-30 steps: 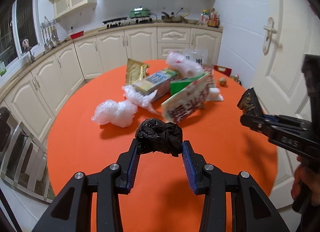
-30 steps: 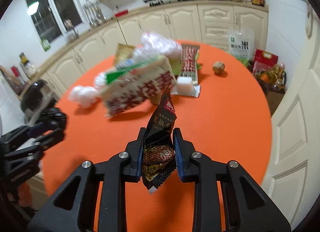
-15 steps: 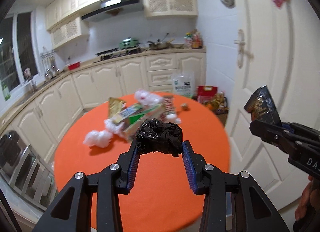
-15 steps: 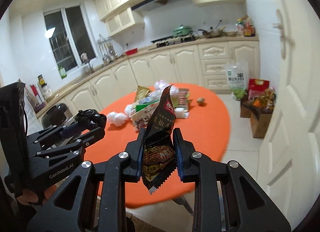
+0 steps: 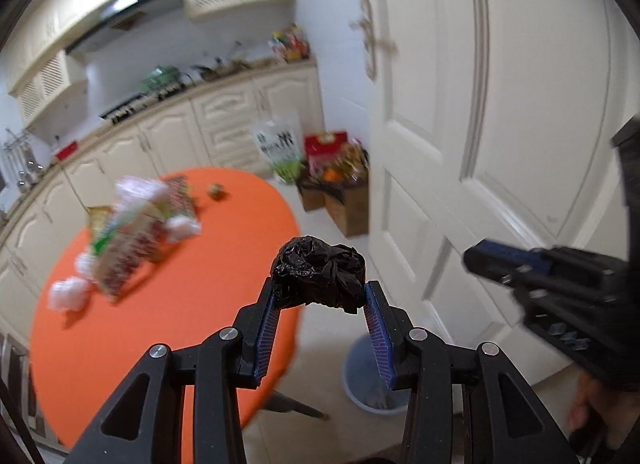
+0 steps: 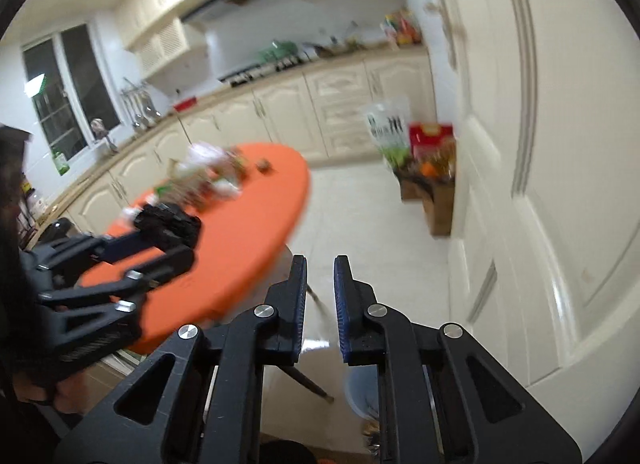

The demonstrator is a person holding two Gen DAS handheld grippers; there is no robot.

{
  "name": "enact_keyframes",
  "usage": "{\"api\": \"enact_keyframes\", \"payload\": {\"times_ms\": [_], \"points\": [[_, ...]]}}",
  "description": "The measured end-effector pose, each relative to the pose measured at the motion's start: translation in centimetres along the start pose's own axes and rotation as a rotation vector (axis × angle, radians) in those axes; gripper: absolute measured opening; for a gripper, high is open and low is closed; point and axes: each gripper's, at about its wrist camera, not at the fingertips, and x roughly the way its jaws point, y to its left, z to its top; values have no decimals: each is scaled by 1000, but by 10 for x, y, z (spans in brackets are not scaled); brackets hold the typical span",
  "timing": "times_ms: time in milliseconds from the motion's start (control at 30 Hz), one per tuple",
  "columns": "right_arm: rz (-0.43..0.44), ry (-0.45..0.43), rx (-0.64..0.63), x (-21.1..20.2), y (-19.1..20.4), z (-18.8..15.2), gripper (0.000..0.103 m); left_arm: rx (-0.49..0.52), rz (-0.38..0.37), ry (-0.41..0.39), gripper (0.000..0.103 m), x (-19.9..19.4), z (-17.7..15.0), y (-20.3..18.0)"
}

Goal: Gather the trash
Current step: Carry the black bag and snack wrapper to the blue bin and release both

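Left fingers clamp a black plastic wad; right fingers are nearly together with nothing between them.

The left gripper [image 5: 320,302] pinches a crumpled black plastic bag [image 5: 319,276] between its blue-padded fingers [image 5: 267,326], the wad sitting at the fingertips over the near edge of the orange tabletop [image 5: 168,312]. The right gripper [image 6: 320,296] has just been closing; its fingers [image 6: 299,296] stand close with a narrow gap and hold nothing. Below both grippers, on the tiled floor by the table leg, stands a pale blue waste bin [image 5: 362,380], partly hidden behind the fingers. Farther back on the tabletop lies a blurred heap of trash [image 5: 132,232]: white crumpled plastic, printed packets and a small brown lump set apart. A white door [image 5: 500,123] fills the right side, with cardboard boxes [image 5: 344,203] of goods beside it and cream cabinets behind.
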Motion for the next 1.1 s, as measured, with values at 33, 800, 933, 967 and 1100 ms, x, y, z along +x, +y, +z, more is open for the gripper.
{"api": "enact_keyframes", "payload": {"times_ms": [33,800,933,967,1100], "points": [[-17,23,15,9,-14,-8,15,6,-8,16,38,9,2,-5],[-146,157,89,60,-85,-57,45,97,-160,312,48,212,59,-58],[-152,148,72,58,-78,-49,46,95,-140,296,57,211,67,-50],[-154,141,67,56,-75,-47,47,91,-135,287,60,208,67,-48],[-162,107,55,46,-64,-35,56,49,-136,254,61,189,68,-32]]}}
